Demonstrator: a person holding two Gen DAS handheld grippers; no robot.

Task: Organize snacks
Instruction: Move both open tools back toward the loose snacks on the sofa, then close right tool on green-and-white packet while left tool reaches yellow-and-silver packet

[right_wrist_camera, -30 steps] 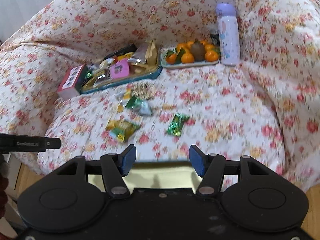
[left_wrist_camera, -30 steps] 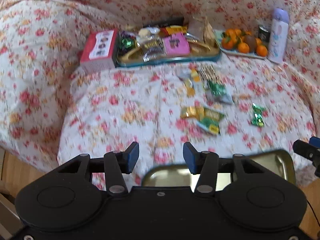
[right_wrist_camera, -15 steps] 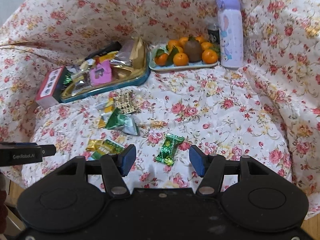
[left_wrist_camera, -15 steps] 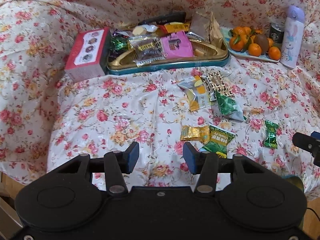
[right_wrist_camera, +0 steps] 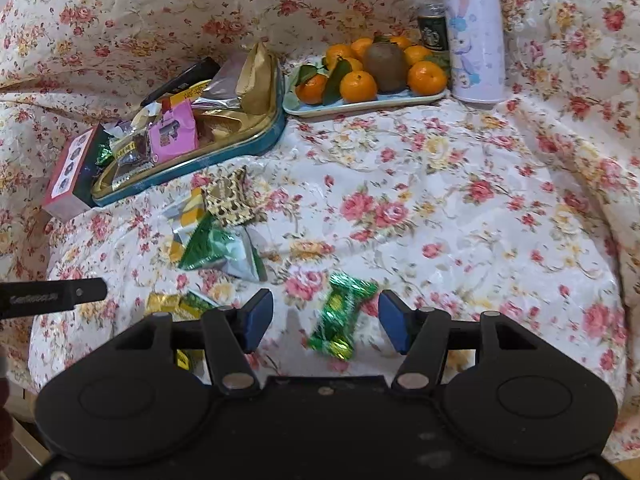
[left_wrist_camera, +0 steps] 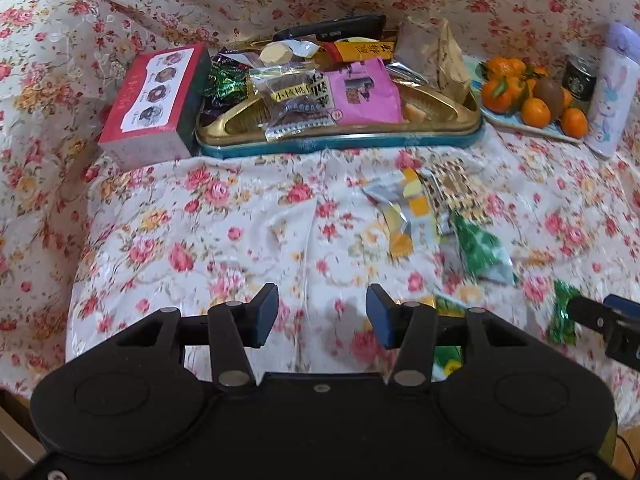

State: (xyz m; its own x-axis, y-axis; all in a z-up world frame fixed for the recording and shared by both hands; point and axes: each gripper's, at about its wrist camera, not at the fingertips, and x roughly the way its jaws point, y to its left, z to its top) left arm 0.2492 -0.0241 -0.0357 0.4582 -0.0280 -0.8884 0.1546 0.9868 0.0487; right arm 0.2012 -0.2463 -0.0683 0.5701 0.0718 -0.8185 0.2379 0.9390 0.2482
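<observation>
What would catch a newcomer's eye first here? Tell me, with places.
The gold snack tray with a teal rim, heaped with wrapped packets, sits at the back of the flowered cloth, with a red cardboard box at its left end. To its right stands a pale blue plate of orange tangerines. Nearer, a shiny green twisted candy lies loose between the open fingers of the right gripper.

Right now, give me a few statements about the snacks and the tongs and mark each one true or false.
1. The right tongs stand open with a green candy between them, ungripped. True.
2. The left tongs clamp a wrapper. False: open, only cloth between them.
3. The oranges sit in the gold snack tray. False: they sit on a separate pale blue plate.
4. A red box lies beside that tray. True.
</observation>
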